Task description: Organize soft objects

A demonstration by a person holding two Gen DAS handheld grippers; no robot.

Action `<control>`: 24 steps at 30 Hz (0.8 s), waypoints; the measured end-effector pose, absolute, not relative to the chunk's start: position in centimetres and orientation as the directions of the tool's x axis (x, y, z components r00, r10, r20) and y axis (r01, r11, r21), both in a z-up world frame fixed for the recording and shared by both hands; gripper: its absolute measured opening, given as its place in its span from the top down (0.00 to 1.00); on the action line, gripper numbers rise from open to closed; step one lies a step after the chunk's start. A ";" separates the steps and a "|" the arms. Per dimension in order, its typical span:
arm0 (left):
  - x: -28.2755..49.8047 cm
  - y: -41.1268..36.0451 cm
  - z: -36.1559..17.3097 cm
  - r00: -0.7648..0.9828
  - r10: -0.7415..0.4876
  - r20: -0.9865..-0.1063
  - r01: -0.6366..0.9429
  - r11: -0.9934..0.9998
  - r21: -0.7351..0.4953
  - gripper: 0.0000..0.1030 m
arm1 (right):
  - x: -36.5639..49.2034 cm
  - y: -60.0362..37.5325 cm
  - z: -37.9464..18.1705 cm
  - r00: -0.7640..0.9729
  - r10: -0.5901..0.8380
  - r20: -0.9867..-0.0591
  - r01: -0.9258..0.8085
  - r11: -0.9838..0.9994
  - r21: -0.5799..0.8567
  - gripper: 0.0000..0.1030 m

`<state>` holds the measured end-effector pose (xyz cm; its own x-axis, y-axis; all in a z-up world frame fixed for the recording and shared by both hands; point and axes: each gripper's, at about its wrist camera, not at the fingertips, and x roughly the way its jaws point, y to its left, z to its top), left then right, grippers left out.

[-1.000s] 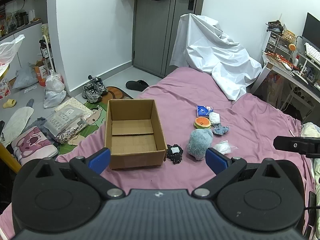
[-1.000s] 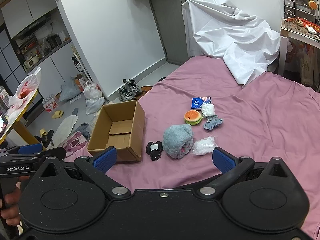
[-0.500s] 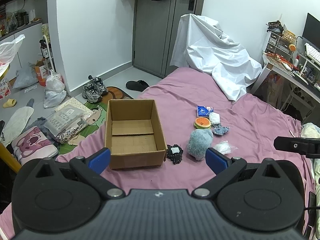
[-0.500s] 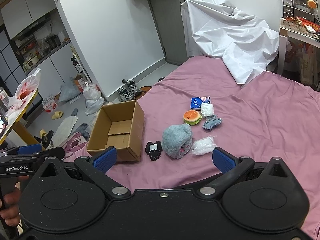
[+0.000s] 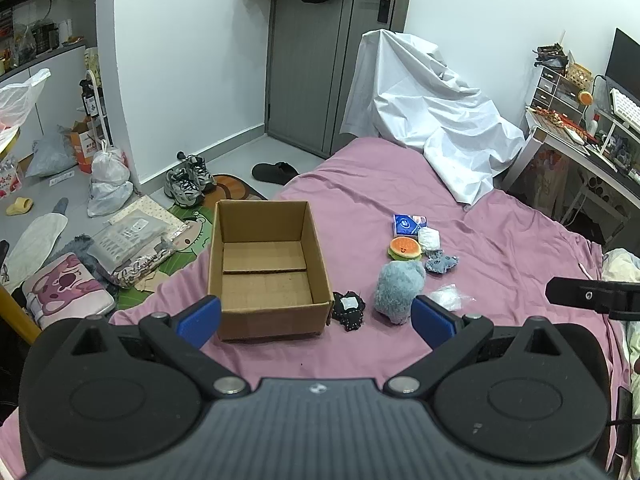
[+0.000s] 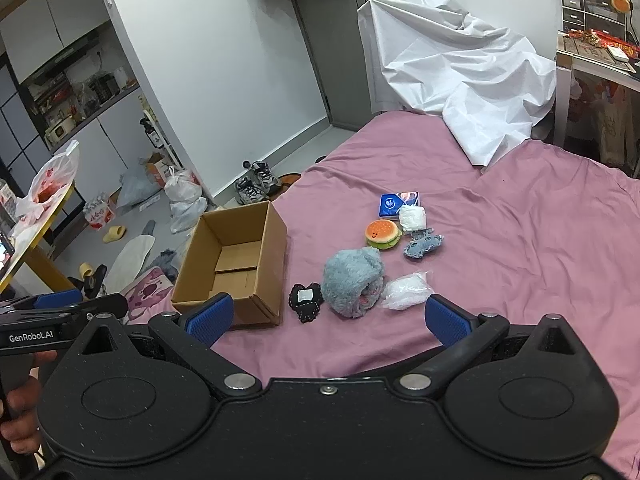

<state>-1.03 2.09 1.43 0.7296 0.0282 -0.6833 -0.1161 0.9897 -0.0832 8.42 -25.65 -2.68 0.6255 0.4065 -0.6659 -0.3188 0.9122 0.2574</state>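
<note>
Hardly anything is shifting since a moment ago: the right-wrist view is drifting a hair, the soft stuff is lying just where it was. The left gripper is hanging low over the pink bed sheet with its blue fingers spread wide, gripping nothing. The right gripper is doing the same, fingers wide apart and empty.

The cardboard box is sitting open near the sheet's edge with nothing inside. Just right of the box a small black pouch is lying flat, then a fuzzy blue-grey plush almost touching it, then a clear plastic bag. Further behind the box's right side, a burger squishy, a white bundle, a blue tissue pack and a small grey-blue fabric piece are clustering together.
</note>
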 end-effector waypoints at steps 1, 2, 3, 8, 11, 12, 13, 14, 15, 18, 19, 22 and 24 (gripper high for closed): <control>-1.0 2.0 1.4 0.729 0.028 -0.684 -0.117 0.990 -0.084 0.02 | 8.4 -25.7 -2.7 0.625 0.408 -0.666 -0.319 0.912 0.259 0.00; -1.0 2.0 1.4 0.729 0.029 -0.684 -0.118 0.990 -0.084 0.02 | 8.4 -25.7 -2.7 0.624 0.410 -0.665 -0.319 0.911 0.262 0.00; -1.0 2.0 1.3 0.729 0.029 -0.684 -0.118 0.990 -0.084 0.02 | 8.5 -25.7 -2.8 0.623 0.414 -0.664 -0.320 0.909 0.267 0.00; -0.4 1.9 1.0 0.723 0.021 -0.690 -0.115 0.989 -0.090 0.02 | 9.3 -25.8 -3.5 0.615 0.426 -0.664 -0.318 0.904 0.286 0.00; 0.2 1.7 0.3 0.719 0.013 -0.695 -0.112 0.989 -0.097 0.03 | 9.8 -26.1 -4.1 0.612 0.433 -0.662 -0.307 0.901 0.306 0.00; 0.6 1.7 0.0 0.716 0.011 -0.698 -0.112 0.989 -0.100 0.03 | 10.0 -26.2 -4.4 0.613 0.434 -0.660 -0.300 0.901 0.313 0.00; 0.9 1.5 -0.2 0.713 0.010 -0.701 -0.114 0.988 -0.102 0.03 | 10.1 -26.4 -4.5 0.612 0.436 -0.660 -0.298 0.900 0.318 0.00; 1.2 1.5 -0.5 0.712 0.009 -0.702 -0.114 0.988 -0.103 0.03 | 10.4 -26.5 -4.8 0.610 0.438 -0.660 -0.293 0.899 0.325 0.00; 1.4 1.4 -0.7 0.711 0.007 -0.703 -0.114 0.988 -0.105 0.03 | 10.5 -26.6 -4.9 0.609 0.439 -0.661 -0.291 0.899 0.328 0.00; 2.2 1.1 -1.2 0.705 0.007 -0.710 -0.113 0.988 -0.103 0.03 | 11.2 -26.9 -5.6 0.603 0.444 -0.663 -0.282 0.896 0.343 0.00; 2.4 1.0 -1.5 0.701 0.005 -0.713 -0.113 0.988 -0.103 0.03 | 11.4 -26.9 -5.8 0.602 0.445 -0.664 -0.279 0.895 0.347 0.01; 3.2 0.8 -2.1 0.693 -0.003 -0.721 -0.109 0.988 -0.108 0.03 | 12.2 -27.2 -6.5 0.592 0.451 -0.668 -0.270 0.892 0.364 0.02; 3.6 0.6 -2.4 0.689 -0.009 -0.725 -0.106 0.988 -0.112 0.04 | 12.8 -27.3 -6.9 0.582 0.456 -0.673 -0.263 0.889 0.374 0.03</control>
<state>3.64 0.57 -2.43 0.6885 -0.0085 -0.7252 -0.1060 0.9880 -0.1123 12.83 -27.34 -6.89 0.5825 0.4560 -0.6729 -0.2635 0.8891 0.3744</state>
